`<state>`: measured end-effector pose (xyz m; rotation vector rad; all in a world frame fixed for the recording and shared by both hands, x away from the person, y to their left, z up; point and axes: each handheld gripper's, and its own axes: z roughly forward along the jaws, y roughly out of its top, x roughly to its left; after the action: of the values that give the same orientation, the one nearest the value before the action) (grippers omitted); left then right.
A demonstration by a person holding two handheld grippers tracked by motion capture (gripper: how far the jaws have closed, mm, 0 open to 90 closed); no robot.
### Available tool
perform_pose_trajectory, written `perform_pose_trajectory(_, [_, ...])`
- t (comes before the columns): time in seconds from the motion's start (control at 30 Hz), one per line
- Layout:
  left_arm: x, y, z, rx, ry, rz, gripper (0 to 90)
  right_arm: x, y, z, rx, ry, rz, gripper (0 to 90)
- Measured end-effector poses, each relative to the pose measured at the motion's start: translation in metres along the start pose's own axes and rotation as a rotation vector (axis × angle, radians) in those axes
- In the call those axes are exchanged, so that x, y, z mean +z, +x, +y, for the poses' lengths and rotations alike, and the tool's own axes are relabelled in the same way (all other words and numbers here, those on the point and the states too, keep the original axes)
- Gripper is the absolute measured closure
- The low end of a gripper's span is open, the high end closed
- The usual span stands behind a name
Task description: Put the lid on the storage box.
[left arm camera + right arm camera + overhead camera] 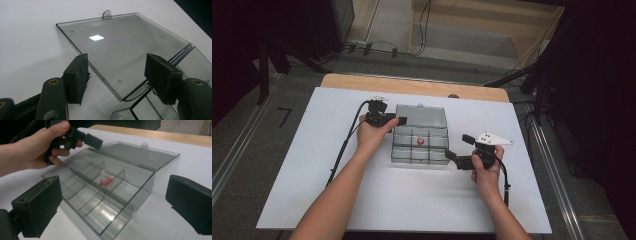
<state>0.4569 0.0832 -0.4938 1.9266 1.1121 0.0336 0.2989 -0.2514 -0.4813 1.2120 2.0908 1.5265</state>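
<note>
A clear plastic compartment box (412, 150) lies mid-table with its lid (421, 116) swung back flat. A small red and white piece (420, 141) sits in one middle compartment, the red piece (105, 180) close ahead in the right gripper view. My left gripper (398, 120) is open at the lid's left edge. In the left gripper view the gripper (116, 62) straddles the lid (125, 42) near its hinge corner without touching it. My right gripper (458, 146) is open beside the box's right wall. Its jaws (113, 185) frame the box (82, 202) with nothing held.
The box rests on a white board (337, 190) laid over a wooden table (412, 84). Cables trail from both grippers across the board. Dark stands and floor cables (377, 47) lie beyond the far edge. The other hand's gripper (85, 138) hovers over the lid.
</note>
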Motion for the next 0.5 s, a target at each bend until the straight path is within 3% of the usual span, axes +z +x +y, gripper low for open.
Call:
perform_pose_trajectory(0.3, [0.003, 0.002, -0.001, -0.020, 0.000, 0.005, 34.9, 0.026, -0.013, 0.022, 0.053, 0.021, -0.007, 0.0])
perform_pose_trajectory(0.5, [0.002, 0.002, -0.001, -0.029, 0.003, 0.001, 35.4, 0.042, -0.020, 0.030, 0.060, 0.045, -0.030, 0.0])
